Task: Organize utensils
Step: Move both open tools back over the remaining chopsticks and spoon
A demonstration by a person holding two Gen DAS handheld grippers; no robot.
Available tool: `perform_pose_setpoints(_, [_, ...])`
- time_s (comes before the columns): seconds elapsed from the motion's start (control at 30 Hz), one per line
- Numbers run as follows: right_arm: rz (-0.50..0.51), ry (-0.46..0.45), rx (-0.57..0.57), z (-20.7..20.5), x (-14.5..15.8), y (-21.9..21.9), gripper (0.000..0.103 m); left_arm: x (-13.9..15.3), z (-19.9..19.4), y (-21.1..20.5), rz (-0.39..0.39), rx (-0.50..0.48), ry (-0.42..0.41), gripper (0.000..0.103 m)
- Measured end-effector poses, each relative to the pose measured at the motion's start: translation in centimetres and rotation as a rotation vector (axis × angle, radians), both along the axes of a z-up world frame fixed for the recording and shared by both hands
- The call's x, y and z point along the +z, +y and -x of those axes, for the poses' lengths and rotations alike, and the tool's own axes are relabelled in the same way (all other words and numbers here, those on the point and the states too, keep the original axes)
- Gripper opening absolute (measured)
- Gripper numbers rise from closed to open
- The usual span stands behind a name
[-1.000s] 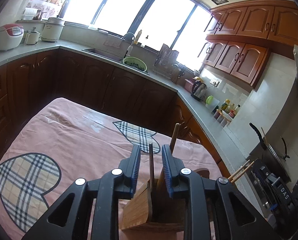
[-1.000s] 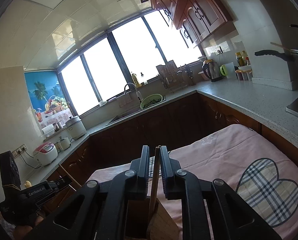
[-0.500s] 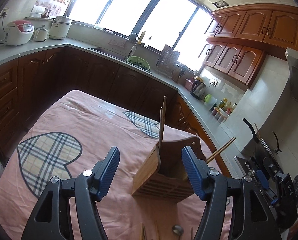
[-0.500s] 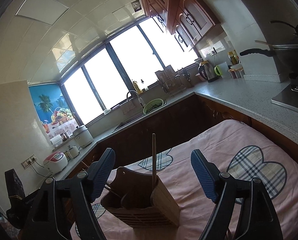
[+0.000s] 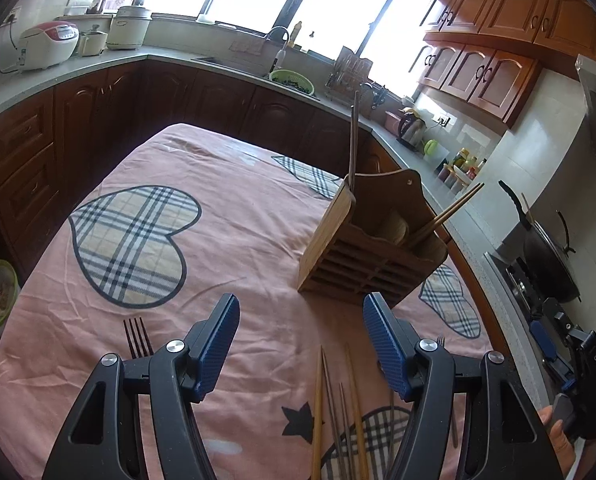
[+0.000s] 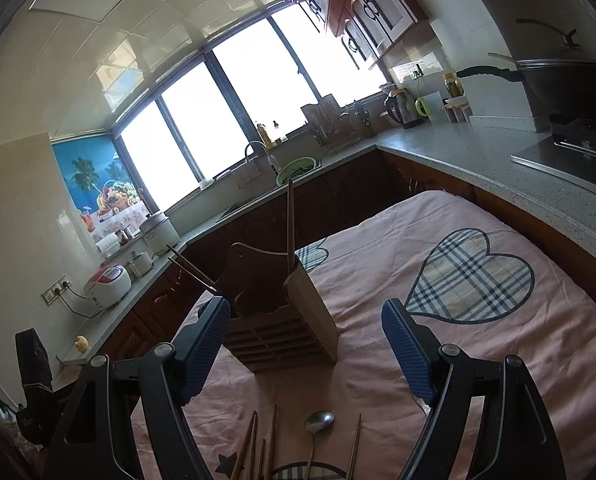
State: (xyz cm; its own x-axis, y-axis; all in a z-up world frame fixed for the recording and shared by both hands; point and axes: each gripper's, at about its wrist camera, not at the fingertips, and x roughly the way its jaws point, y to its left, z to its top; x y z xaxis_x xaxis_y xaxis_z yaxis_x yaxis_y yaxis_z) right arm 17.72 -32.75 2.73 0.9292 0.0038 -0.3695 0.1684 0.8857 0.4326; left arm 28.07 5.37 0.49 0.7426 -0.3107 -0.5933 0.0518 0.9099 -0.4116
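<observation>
Currently, both the left gripper (image 5: 298,344) and the right gripper (image 6: 306,354) are being held above the pink tablecloth (image 5: 234,240) with jaws spread wide and nothing grasped, presumably so either can be lowered onto a loose utensil. The wooden utensil holder (image 5: 372,248) is being kept upright just ahead of the jaws, with one chopstick (image 5: 353,140) standing in it and a pair (image 5: 448,212) leaning out. Loose chopsticks (image 5: 334,412), a fork (image 5: 138,338) and a spoon (image 6: 318,436) are lying flat near the jaws, apparently awaiting transfer.
</observation>
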Motion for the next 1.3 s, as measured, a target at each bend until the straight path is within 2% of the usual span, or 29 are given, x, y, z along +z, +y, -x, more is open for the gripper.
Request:
perform_pose_setpoints(0.27, [0.019, 0.071, 0.013, 2.2, -1.8, 0.8, 0.081, -0.4, 1.8, -0.3, -0.028, 0.004, 0.064, 0.064])
perform_pose_setpoints(0.57, [0.027, 0.133, 0.046, 2.9, -3.4, 2.2, 0.081, -0.3, 3.0, -0.7, -0.059, -0.016, 0.092, 0.064])
perform_pose_setpoints(1.0, [0.036, 0.174, 0.092, 1.8, -4.1, 3.5, 0.080, -1.6, 1.0, -2.7, -0.121, -0.080, 0.145, 0.063])
perform_pose_setpoints(1.27, [0.031, 0.256, 0.092, 0.5, -6.2, 3.2, 0.078, -3.3, -0.8, -4.4, -0.161, -0.112, 0.196, 0.063])
perform_pose_setpoints(1.3, [0.032, 0.267, 0.093, 0.4, -6.6, 3.2, 0.075, -3.5, -1.0, -4.5, -0.167, -0.117, 0.203, 0.063])
